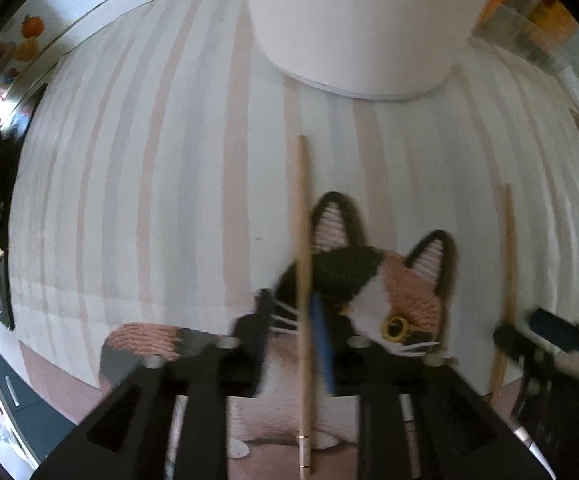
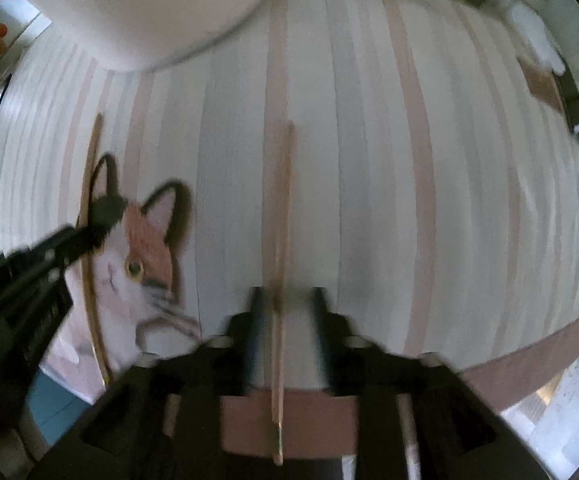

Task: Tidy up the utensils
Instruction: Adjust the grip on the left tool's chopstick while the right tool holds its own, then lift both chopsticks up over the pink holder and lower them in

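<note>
Releasing: each chopstick is judged to be in the course of being set down on the striped cloth [image 1: 161,184], one under each tool.
Left gripper [image 1: 295,312]: pointed down at the cloth, jaws partly spread; the left chopstick [image 1: 302,240] is seen between them, and no pad is pressed on it.
Right gripper [image 2: 285,308]: likewise partly spread, with the right chopstick [image 2: 281,240] lying in the gap, clear of both fingers.
Position of the pair: the left stick lies across the crocheted cat mat [image 1: 373,280]; the right one lies on bare cloth beside the mat, roughly parallel, well short of the white bowl [image 1: 361,28].
Doing it well: the jaws should be opened fully before any lift, and each tool raised straight up, so that neither stick is dragged or rolled out of line.
Left view only: the cat's tail and the gold-banded end of the left stick are shown.
Right view only: the maroon hem of the cloth and a white glove [image 2: 537,36] at the far edge are shown.
Shared: each view catches the other tool at its margin, blurred.
</note>
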A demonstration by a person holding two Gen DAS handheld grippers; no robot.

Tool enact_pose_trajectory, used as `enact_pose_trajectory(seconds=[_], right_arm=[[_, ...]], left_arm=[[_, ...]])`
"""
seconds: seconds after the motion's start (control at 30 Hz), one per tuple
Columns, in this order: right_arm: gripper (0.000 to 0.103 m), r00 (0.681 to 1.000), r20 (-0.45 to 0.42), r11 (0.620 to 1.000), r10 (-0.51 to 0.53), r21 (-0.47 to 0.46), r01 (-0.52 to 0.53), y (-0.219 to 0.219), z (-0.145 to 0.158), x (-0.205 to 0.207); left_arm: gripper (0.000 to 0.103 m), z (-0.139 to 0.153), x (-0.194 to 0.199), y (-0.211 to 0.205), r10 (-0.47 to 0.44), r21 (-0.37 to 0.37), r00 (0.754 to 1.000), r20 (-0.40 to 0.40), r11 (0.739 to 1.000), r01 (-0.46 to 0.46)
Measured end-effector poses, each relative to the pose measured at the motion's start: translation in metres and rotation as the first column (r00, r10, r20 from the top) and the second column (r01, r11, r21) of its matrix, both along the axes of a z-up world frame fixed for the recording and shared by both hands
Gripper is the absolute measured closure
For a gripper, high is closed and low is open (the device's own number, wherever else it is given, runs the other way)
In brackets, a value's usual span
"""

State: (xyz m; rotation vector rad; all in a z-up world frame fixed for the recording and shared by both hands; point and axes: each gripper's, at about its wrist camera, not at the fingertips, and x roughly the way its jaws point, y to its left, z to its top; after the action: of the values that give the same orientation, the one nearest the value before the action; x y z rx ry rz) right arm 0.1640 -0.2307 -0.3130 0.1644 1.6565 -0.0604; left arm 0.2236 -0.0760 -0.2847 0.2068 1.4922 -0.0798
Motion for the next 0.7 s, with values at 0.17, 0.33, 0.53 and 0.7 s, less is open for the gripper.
enact_pose_trajectory(seconds=[0.17, 0.33, 0.53, 0.7], right_arm=[[0.058, 0.999, 0.04, 0.999, 0.01, -0.036, -0.008, -0.004, 0.003, -0.005], [0.063, 0.997, 0.069, 0.997, 0.02, -0.074, -0.015, -0.004, 0.004, 0.007], [0.091, 0.996, 0.089, 0.996, 0.03, -0.082, -0.022, -0.007, 0.01, 0.022], [0.096, 0.993, 0.114, 0.997, 0.023, -0.079, -0.014, -0.009, 0.009, 0.025]], left_arm=[[0.053, -0.003, 0.005, 0.016, 0.054, -0.035, 0.998, -0.019, 0.998, -0.054], [0.055, -0.003, 0.009, 0.013, 0.035, -0.032, 0.999, -0.019, 0.999, -0.035], [0.099, -0.005, 0.0, -0.007, -0.029, -0.056, 0.999, -0.015, 0.998, 0.028], [0.099, -0.007, -0.006, -0.017, -0.052, -0.038, 0.999, 0.002, 0.998, 0.053]])
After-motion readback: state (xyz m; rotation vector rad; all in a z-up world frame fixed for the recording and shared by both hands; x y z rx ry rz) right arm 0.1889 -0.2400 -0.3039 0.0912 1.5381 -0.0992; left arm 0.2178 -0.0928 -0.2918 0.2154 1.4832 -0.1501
